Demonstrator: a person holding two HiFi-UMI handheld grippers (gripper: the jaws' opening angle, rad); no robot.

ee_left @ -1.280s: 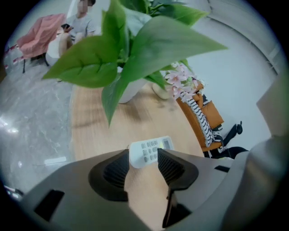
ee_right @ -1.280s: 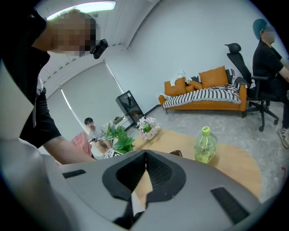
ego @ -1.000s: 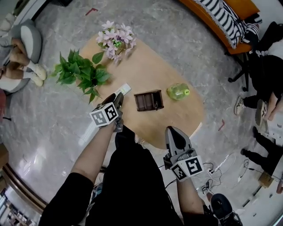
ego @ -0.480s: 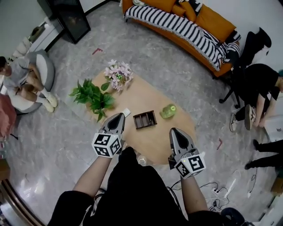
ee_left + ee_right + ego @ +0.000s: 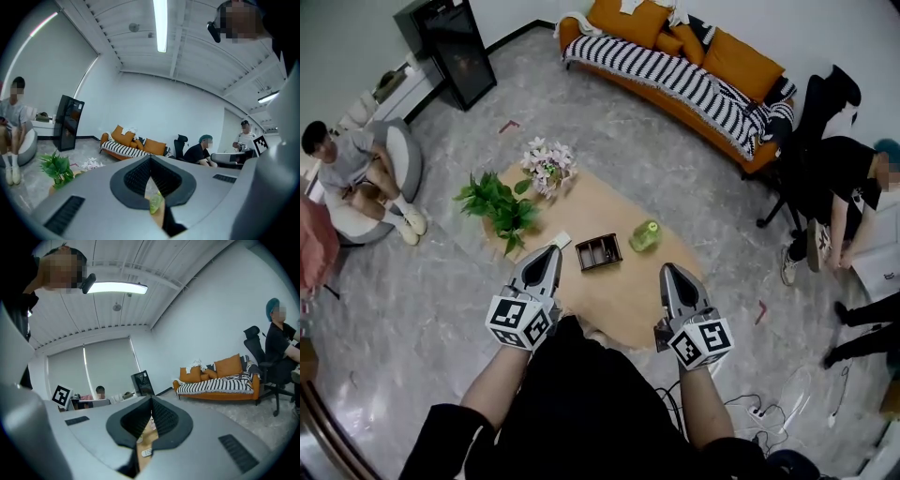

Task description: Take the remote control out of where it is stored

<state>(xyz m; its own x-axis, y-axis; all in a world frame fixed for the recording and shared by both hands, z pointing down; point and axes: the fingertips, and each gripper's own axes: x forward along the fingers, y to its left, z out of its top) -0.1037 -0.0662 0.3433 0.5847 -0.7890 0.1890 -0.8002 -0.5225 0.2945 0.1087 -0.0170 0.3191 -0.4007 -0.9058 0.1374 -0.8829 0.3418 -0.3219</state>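
Observation:
The white remote control [image 5: 562, 240] lies on the wooden table [image 5: 619, 291], left of a dark brown compartment box [image 5: 599, 251]; my left gripper's tip hides its near end. My left gripper [image 5: 549, 251] hangs well above the table's near left part, jaws shut, nothing between them. My right gripper [image 5: 668, 270] hovers level over the near right part, also shut and empty. In the right gripper view the remote [image 5: 146, 453] shows small below the closed pads [image 5: 159, 416]. The left gripper view catches a green object [image 5: 156, 202] under its closed pads [image 5: 140, 176].
A green round object [image 5: 645, 235] sits right of the box. A leafy plant [image 5: 500, 208] and pink flowers [image 5: 547, 164] stand at the table's far left. An orange sofa [image 5: 694, 70], a black cabinet [image 5: 450, 42] and seated people [image 5: 366, 178] ring the room.
Both grippers have risen away from the table, the left one most, coming off the remote's near end. The remote stays on the table. The head view has pulled back and shows more room.

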